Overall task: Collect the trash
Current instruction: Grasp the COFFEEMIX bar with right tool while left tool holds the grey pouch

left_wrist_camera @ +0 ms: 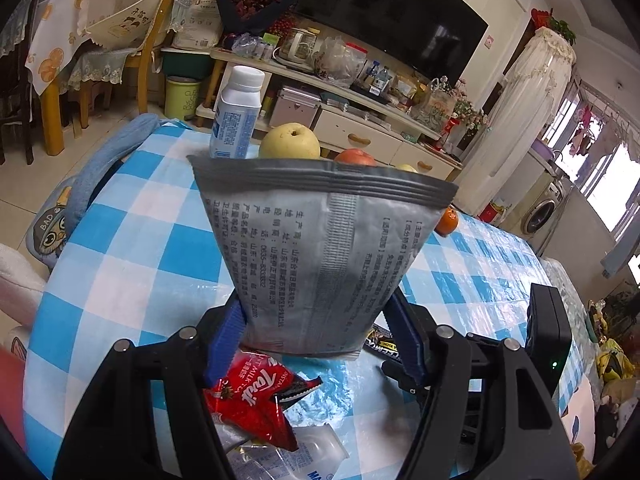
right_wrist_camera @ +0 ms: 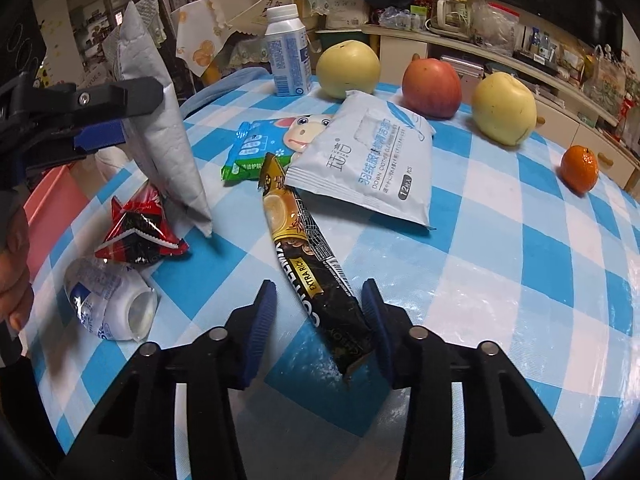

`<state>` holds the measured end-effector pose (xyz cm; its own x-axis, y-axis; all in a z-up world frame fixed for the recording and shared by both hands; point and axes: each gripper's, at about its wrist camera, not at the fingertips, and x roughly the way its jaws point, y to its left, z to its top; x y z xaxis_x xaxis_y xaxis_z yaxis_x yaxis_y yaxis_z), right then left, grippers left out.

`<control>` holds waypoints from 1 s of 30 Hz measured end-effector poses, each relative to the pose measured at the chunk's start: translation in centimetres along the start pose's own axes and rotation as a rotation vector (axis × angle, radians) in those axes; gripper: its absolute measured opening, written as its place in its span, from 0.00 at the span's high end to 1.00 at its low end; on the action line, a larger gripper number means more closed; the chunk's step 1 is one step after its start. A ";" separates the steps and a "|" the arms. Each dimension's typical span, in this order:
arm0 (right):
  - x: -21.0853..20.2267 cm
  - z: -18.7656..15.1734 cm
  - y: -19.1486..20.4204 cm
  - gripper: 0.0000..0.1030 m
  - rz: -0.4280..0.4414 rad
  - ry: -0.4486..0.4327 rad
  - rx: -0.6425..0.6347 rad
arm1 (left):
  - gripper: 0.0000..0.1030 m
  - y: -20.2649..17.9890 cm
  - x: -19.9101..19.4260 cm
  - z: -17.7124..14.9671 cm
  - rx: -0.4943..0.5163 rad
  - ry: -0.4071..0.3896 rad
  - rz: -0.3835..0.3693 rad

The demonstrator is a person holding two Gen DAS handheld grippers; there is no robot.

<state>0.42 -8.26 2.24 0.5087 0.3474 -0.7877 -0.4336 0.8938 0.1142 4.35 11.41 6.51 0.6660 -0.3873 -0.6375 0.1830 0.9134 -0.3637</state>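
The left tool (left_wrist_camera: 320, 316) is pinching a grey foil pouch (left_wrist_camera: 320, 248) above the tabletop (right_wrist_camera: 500, 280). The right tool (right_wrist_camera: 320, 300), spread, is straddling the black coffee sachet (right_wrist_camera: 308, 256); it should settle lower and squeeze the sachet's near end squarely.

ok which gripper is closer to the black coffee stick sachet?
Right. The right gripper is open with its fingers straddling the coffee sachet's near end. The left gripper is off to the left, raised, shut on the grey pouch.
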 end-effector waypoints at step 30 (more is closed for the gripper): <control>-5.7 -1.1 3.9 0.84 -0.093 -0.130 -0.067 | 0.36 0.8 -5.4 -0.2 0.007 -0.088 0.023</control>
<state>-5.00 -7.08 6.51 0.6386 0.3019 -0.7079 -0.4269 0.9043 0.0006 0.78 14.23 9.55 0.7311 -0.3542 -0.5831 0.1719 0.9228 -0.3449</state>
